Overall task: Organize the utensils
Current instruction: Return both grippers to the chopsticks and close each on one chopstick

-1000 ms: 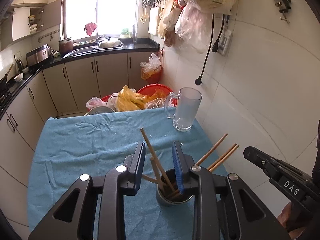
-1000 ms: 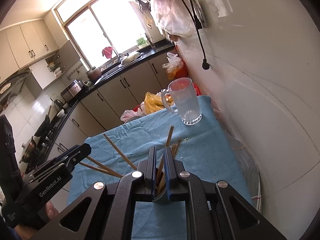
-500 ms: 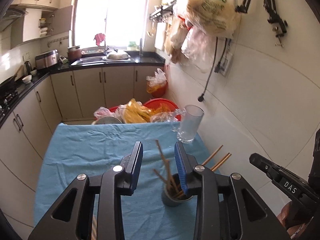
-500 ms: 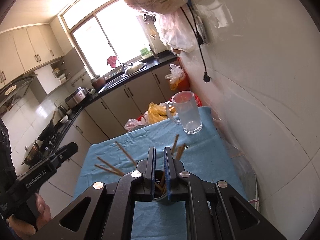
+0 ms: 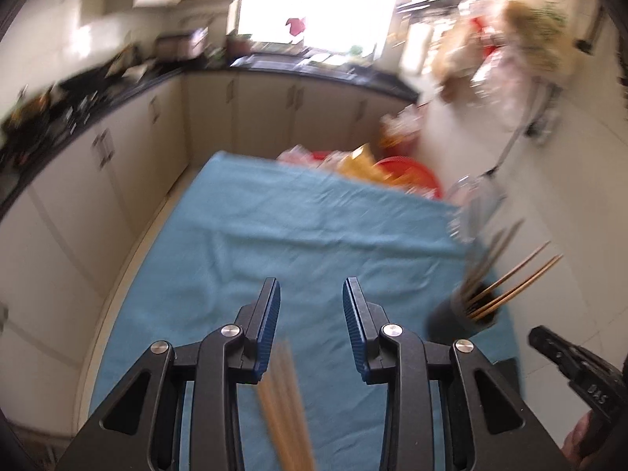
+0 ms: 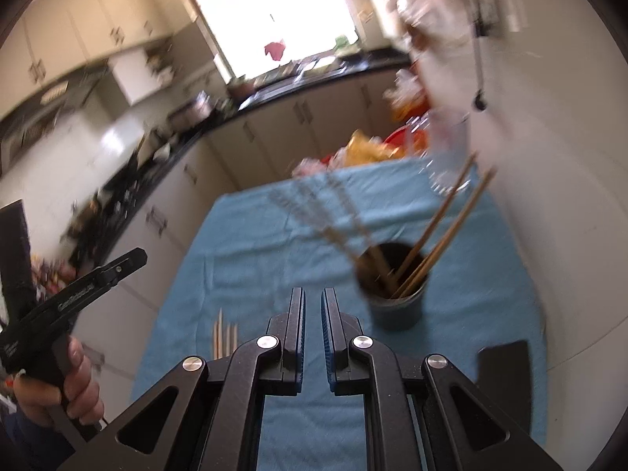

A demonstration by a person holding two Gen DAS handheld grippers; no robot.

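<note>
Chopsticks (image 5: 284, 404) lie on the table (image 5: 274, 235) just beneath your spread left tongs (image 5: 310, 327), long axis along the fingers; the left is nearer. Right tongs (image 6: 313, 335) nearly pressed together, empty, beside the cup (image 6: 396, 306).

A blue cloth (image 5: 298, 235) covers the table, and a clear glass mug (image 6: 447, 149), blurred, stands near its far right corner beside the white tiled wall (image 6: 557, 180). Beyond the table's far edge lie a red basin (image 5: 412, 172) and yellow bags (image 5: 361, 165). Cream cabinets (image 5: 274, 114) under a dark countertop (image 5: 322, 72) line the far and left walls below a bright window (image 5: 314, 0), with plastic bags (image 5: 522, 39) hanging on the right wall.
</note>
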